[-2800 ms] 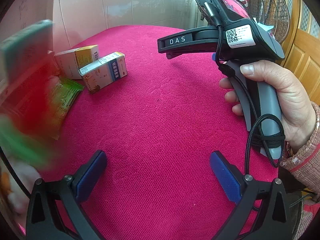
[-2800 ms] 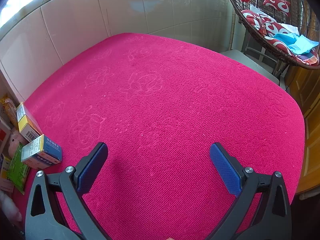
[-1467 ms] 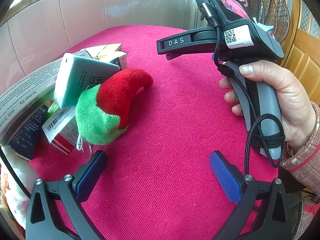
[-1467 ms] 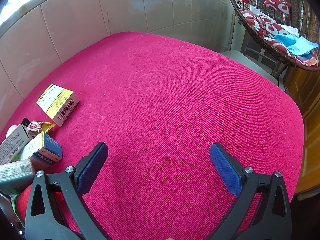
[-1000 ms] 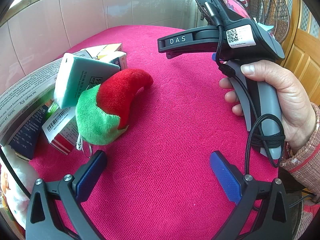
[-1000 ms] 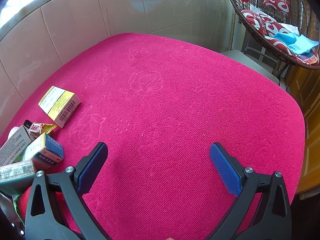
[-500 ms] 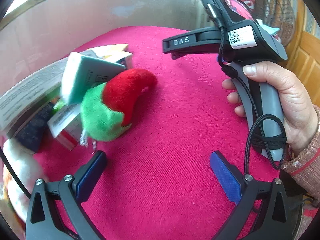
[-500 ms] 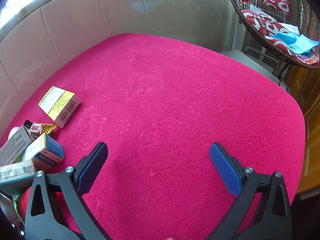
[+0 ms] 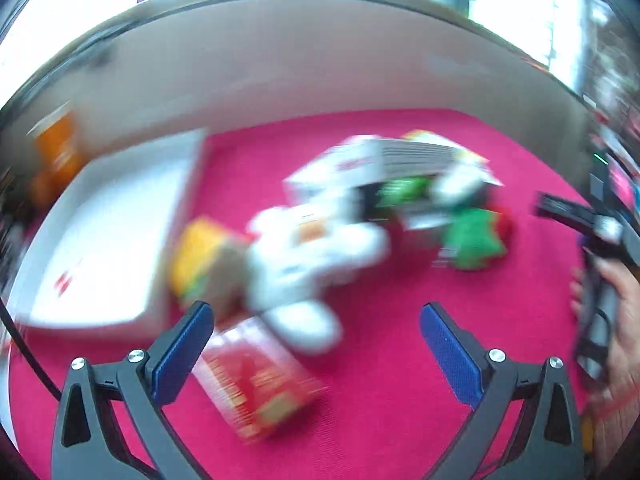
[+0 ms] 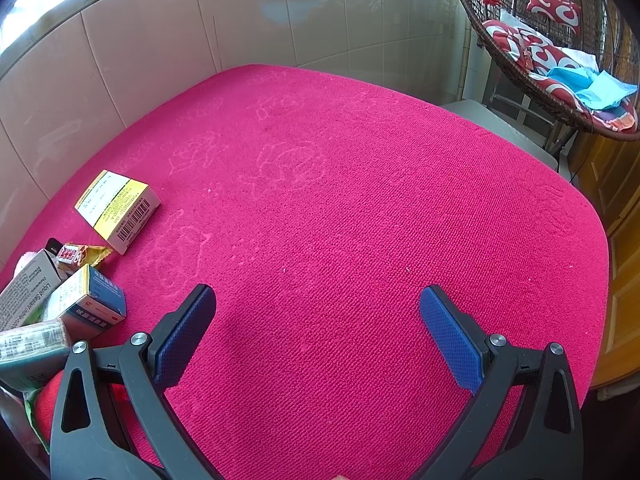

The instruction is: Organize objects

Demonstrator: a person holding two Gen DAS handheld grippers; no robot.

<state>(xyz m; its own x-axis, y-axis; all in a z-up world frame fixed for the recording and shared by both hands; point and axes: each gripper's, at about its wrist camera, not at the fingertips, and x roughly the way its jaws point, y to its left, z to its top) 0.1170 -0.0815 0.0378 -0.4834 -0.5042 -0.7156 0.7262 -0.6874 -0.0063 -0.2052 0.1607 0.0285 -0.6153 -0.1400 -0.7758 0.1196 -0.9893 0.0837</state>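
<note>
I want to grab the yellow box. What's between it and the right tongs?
Only bare pink cloth lies between the yellow box and the right tongs, as the right wrist view shows.

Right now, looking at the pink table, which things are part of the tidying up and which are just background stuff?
For the job:
- yellow and white box
- blue box
- white plush toy
- green and red plush
- red packet
- white tray, probably where they go

Just lying about:
- hanging wicker chair with its cushions
- tiled wall
</note>
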